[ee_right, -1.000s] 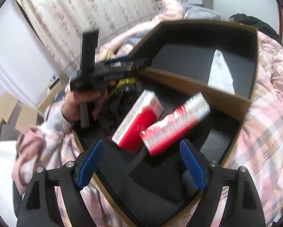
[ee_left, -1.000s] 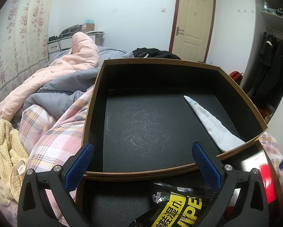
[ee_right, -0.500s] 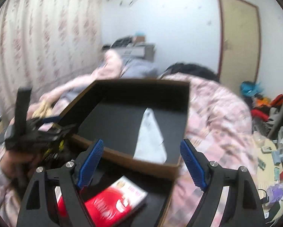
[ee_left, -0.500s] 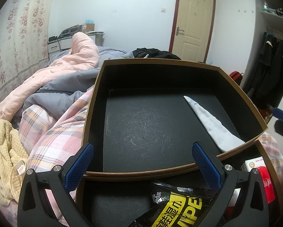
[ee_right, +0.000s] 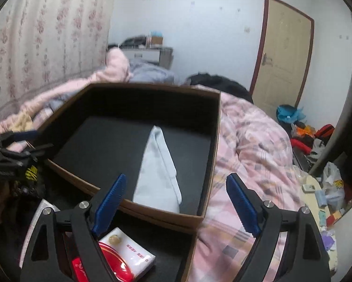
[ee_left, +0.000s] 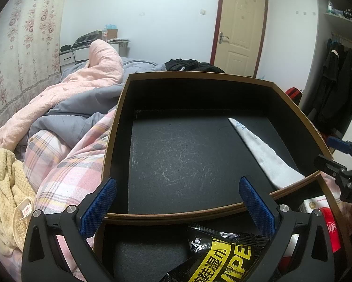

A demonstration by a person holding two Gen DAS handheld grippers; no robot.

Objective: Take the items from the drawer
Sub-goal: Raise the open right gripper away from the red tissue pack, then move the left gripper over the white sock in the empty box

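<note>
Two black-lined drawers lie on the bed. The far drawer [ee_left: 116,127] [ee_right: 214,141] holds one folded white cloth [ee_left: 265,157] [ee_right: 157,169]. In the near drawer [ee_right: 192,249] lie a black and yellow wipes packet [ee_left: 223,258] and a red and white box [ee_right: 128,258] [ee_left: 326,213]. My left gripper [ee_left: 177,181] hangs open over the near drawer's far edge, with nothing between its fingers. My right gripper [ee_right: 177,176] points at the white cloth from the near right; its jaws are opening and nothing is between them. It also shows at the left wrist view's right edge [ee_left: 340,159].
The drawers rest on a pink plaid quilt [ee_right: 251,145]. Pink and grey blankets [ee_left: 81,89] are heaped at the left, with a yellow towel [ee_left: 4,188] nearer. A closed door [ee_left: 239,30] stands behind. Dark clothes [ee_left: 340,82] hang at the right, and clutter [ee_right: 317,141] covers the floor.
My right gripper has swung from the red boxes in the near drawer to face the far drawer and the white cloth. It has come into the left wrist view at the right edge. The left gripper has kept still.
</note>
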